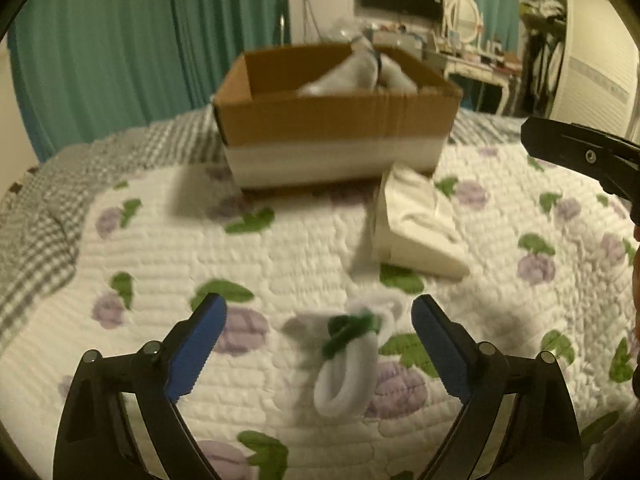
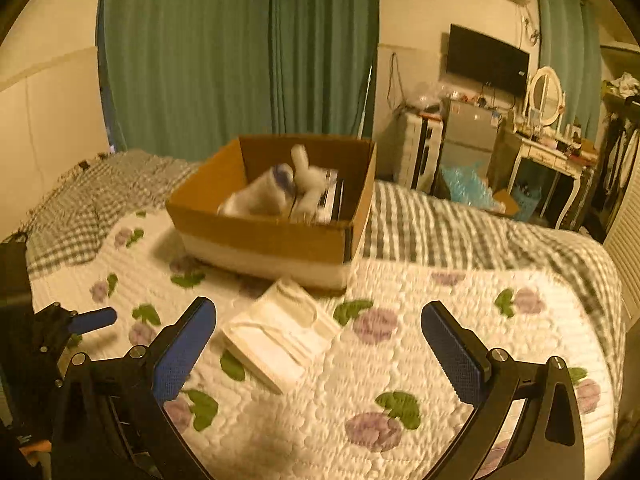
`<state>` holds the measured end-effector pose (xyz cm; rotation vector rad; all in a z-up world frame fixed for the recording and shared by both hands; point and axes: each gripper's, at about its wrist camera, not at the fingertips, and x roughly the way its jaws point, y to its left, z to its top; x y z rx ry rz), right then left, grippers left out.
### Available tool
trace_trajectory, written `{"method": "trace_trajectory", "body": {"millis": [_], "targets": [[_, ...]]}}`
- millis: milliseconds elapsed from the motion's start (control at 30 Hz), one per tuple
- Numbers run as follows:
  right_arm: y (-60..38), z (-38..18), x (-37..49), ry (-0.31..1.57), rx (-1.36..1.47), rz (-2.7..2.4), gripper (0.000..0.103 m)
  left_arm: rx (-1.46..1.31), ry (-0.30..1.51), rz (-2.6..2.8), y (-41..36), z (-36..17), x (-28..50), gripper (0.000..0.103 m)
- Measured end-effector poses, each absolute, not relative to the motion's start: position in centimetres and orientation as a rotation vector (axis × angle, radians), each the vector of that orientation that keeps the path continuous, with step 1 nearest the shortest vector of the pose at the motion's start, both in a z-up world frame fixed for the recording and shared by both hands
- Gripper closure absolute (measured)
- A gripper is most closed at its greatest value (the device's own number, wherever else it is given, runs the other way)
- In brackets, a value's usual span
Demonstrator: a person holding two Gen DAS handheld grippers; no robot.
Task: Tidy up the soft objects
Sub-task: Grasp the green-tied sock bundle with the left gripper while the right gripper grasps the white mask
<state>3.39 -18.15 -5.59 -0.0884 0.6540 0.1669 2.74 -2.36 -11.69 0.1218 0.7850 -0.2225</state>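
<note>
A white sock with a green band [image 1: 347, 364] lies on the quilt between the blue fingers of my open left gripper [image 1: 319, 322], touching neither. A flat white packet holding folded white cloth [image 1: 416, 224] lies just in front of an open cardboard box [image 1: 336, 120]; it also shows in the right wrist view [image 2: 280, 332]. The box [image 2: 272, 236] holds white and blue socks [image 2: 260, 196]. My right gripper [image 2: 318, 320] is open and empty, hovering above the quilt near the packet. The left gripper's side shows at the left edge of the right wrist view [image 2: 52, 328].
The bed has a white quilt with purple flowers [image 2: 400, 380] over a grey checked blanket [image 2: 460, 216]. Teal curtains [image 2: 240, 48], a wall TV [image 2: 486, 60], a dressing table with a mirror [image 2: 546, 128] and a small fridge [image 2: 468, 132] stand beyond the bed.
</note>
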Motion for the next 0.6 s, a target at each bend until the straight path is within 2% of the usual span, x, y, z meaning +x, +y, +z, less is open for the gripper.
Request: {"method": "trace_trajectory", "body": {"millis": [33,67,300,367,433,500,600], "targets": [[-18.0,-6.2,3.6,0.669,-0.094,0.171,0.0,0.122,0.795,-0.227,-2.3,-12.1,2.9,0.022],[-17.9,-6.7,3.8,0.681,-0.099,0.175,0.0,0.121,0.813,-0.233,-2.3,-12.8,3.1,0.024],[-16.8,-10.4,5.2,0.784,-0.151,0.2,0.0,0.095,0.917,-0.269,-1.9,-16.0,4.3,0.025],[-16.3,-11.3,5.5,0.805,-0.177,0.207,0.0,0.079,0.93,-0.286,-1.7,-16.4,4.3,0.034],[-15.9,-11.9,5.8,0.82,-0.193,0.217,0.0,0.064,0.943,-0.299,-1.5,-16.8,4.3,0.055],[-15.5,-12.7,6.3,0.836,-0.211,0.219,0.0,0.049,0.953,-0.307,-1.3,-17.0,4.2,0.067],[-14.9,-13.9,7.0,0.855,-0.231,0.229,0.0,0.031,0.952,-0.29,-0.9,-17.0,4.2,0.071]]}}
